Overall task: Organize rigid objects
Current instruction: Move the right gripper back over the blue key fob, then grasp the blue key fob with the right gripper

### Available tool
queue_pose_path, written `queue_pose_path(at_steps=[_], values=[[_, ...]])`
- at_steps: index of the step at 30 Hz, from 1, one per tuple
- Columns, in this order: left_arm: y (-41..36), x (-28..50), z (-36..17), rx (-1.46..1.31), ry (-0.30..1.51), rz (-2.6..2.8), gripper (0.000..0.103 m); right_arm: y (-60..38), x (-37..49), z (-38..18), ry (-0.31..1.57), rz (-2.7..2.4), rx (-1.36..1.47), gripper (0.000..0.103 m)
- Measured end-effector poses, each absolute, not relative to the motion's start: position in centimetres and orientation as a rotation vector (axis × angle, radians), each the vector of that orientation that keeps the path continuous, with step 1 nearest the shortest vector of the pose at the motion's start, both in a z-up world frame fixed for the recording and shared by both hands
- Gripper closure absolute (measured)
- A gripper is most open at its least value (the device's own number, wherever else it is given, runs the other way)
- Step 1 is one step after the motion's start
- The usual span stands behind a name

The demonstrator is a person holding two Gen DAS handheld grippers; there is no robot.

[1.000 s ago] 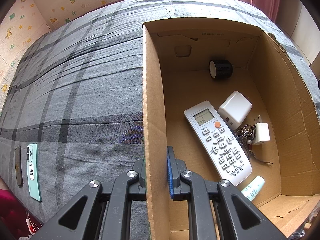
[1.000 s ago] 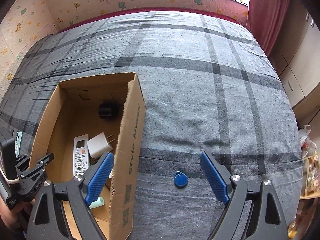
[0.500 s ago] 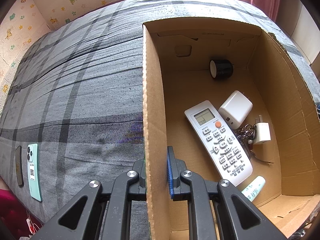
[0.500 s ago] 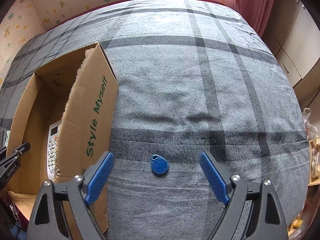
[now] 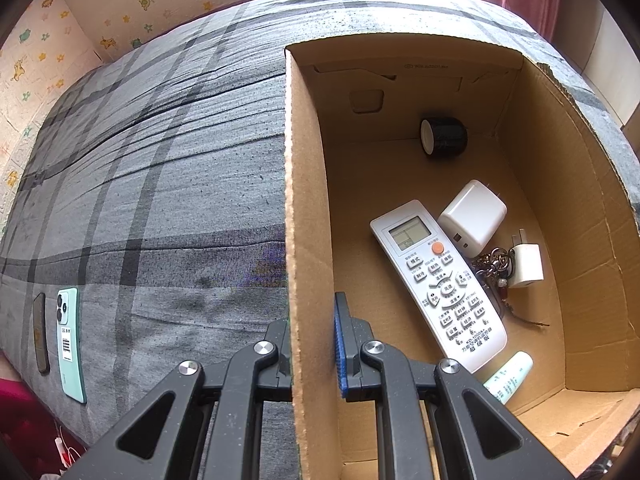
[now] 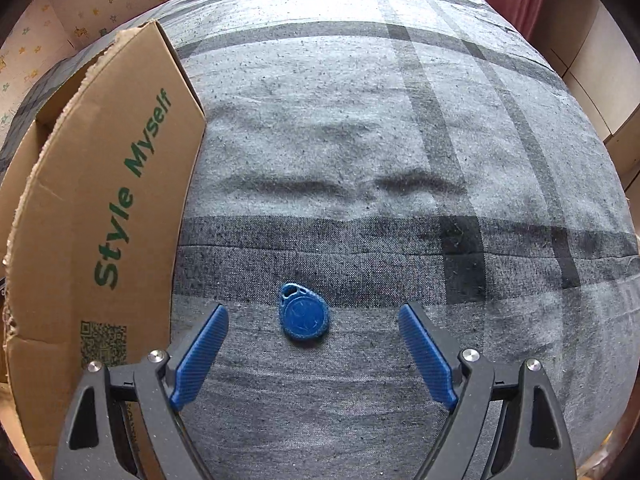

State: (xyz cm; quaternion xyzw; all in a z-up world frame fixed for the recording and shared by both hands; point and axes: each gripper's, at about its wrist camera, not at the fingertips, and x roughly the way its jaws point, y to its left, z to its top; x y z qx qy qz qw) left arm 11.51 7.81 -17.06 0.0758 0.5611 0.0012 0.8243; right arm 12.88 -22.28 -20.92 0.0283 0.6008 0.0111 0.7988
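Right claw point(image 6: 313, 354) points steeply down at the grey plaid bedcover point(image 6: 360, 140), jaws spread wide, holding nothing. Small blue teardrop-shaped plastic key fob point(image 6: 304, 317) lies flat on the bedcover between the two blue ribbed pads point(image 6: 200, 356), a bit nearer the left pad, touching neither, just ahead of the tips. Brown cardboard box point(image 6: 100, 208) with green "Style Myself" print stands just left of the fob. Left claw point(image 5: 312, 356) is clamped shut on the box's near side wall point(image 5: 308, 240), one finger outside, one inside. Inside the box: white remote control point(image 5: 438, 284), white square charger point(image 5: 472, 218), smaller white plug point(image 5: 528, 266), key bunch point(image 5: 494, 268), black tape roll point(image 5: 444, 136), pale tube point(image 5: 508, 378). Mint-green phone point(image 5: 71, 344) lies on the bedcover well left of the box.
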Motion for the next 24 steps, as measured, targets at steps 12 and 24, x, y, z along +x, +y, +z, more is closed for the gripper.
queue_pose_path(at_steps=[12, 24], values=[[7.9, 11.7, -17.1, 0.158, 1.195, 0.004, 0.089, -22.0, 12.6, -22.8, 1.306, 0.021, 0.056, 0.014], [8.1, 11.8, -17.3, 0.154, 1.197, 0.005, 0.089, -22.7, 12.5, -21.7, 1.291, 0.023, 0.056, 0.075]])
